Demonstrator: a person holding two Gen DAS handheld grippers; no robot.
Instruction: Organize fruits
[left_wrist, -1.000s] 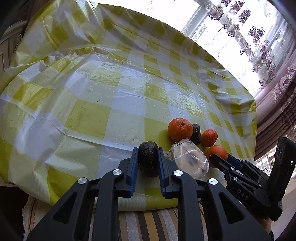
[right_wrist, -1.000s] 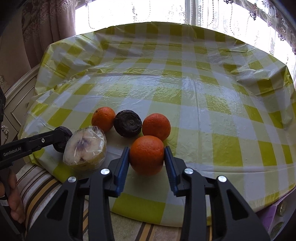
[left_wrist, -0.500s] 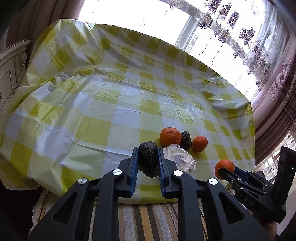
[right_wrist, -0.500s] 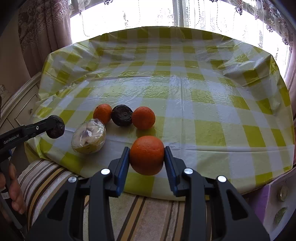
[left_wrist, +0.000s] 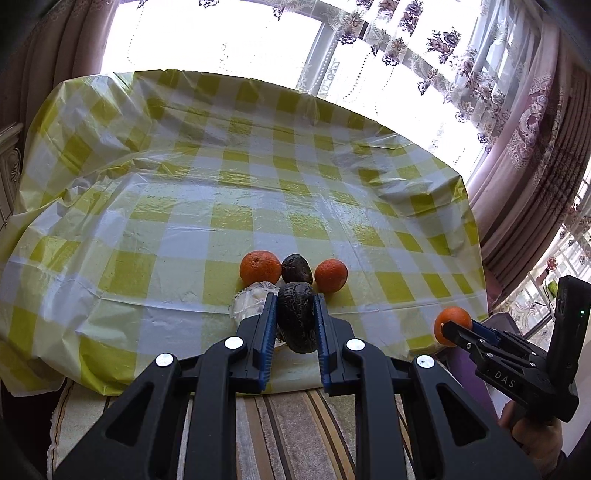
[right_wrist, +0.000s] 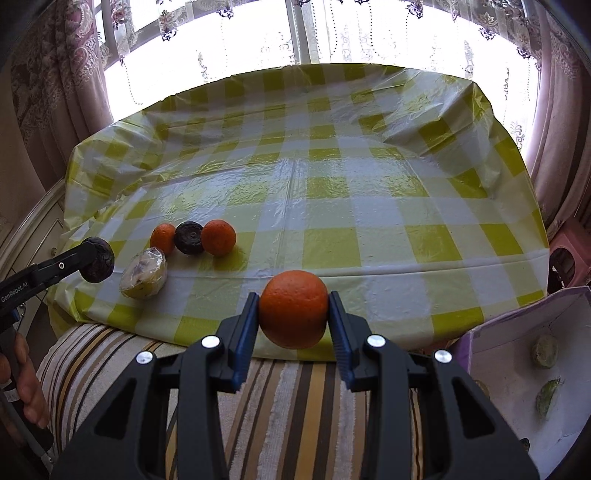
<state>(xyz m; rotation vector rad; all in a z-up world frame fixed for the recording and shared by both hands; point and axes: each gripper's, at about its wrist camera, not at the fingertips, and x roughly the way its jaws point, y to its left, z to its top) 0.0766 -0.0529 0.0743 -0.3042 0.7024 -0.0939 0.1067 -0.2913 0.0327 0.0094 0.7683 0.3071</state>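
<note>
My left gripper (left_wrist: 295, 321) is shut on a dark avocado (left_wrist: 297, 317), held off the table's near edge; it shows in the right wrist view (right_wrist: 98, 260). My right gripper (right_wrist: 293, 314) is shut on an orange (right_wrist: 293, 308), held in the air before the table edge; it shows in the left wrist view (left_wrist: 452, 325). On the yellow checked tablecloth (right_wrist: 332, 206) lie two oranges (right_wrist: 218, 237) (right_wrist: 162, 238), a dark avocado (right_wrist: 189, 237) between them, and a plastic-wrapped fruit (right_wrist: 144, 273).
An open white box with purple sides (right_wrist: 524, 373) stands low on the right, holding several greenish fruits (right_wrist: 545, 350). A striped seat cover (right_wrist: 288, 398) lies below the grippers. A window with curtains (right_wrist: 66, 74) is behind the table.
Both grippers have lifted their fruit and pulled back from the table. The table fruits now look farther away. The white box has come into the right wrist view.
</note>
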